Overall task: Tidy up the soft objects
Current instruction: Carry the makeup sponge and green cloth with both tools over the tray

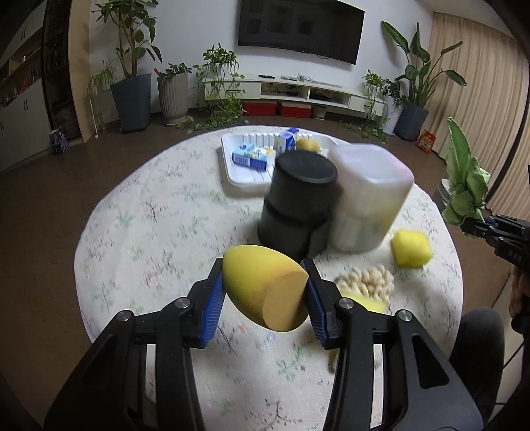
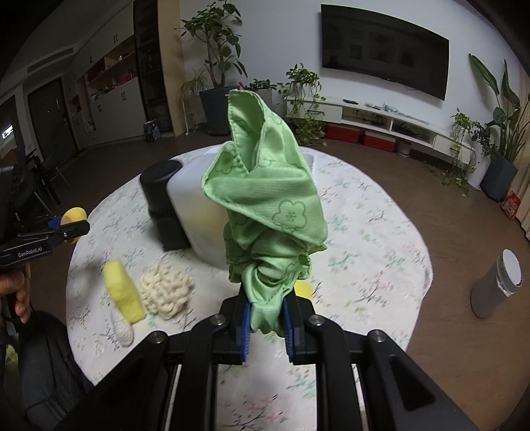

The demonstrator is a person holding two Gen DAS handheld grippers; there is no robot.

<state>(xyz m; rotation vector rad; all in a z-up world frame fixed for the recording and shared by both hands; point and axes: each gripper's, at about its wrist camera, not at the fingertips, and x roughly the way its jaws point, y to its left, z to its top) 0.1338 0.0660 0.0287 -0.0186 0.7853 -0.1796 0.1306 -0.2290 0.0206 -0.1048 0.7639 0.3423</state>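
We hold a yellow egg-shaped sponge [image 1: 265, 288] pinched in our left tongs [image 1: 265, 298] and a bunched green cloth [image 2: 265, 205] clamped in our right tongs [image 2: 266, 323], both raised over a round table [image 1: 149, 215] with a floral cover. Beyond the tongs stand a black canister [image 1: 298, 205] and a white tub [image 1: 371, 199] touching, then a white tray [image 1: 232, 162]. Potted plants [image 1: 132, 66], a low TV shelf [image 1: 298, 89] and a wall television [image 1: 299, 26] line the far wall.
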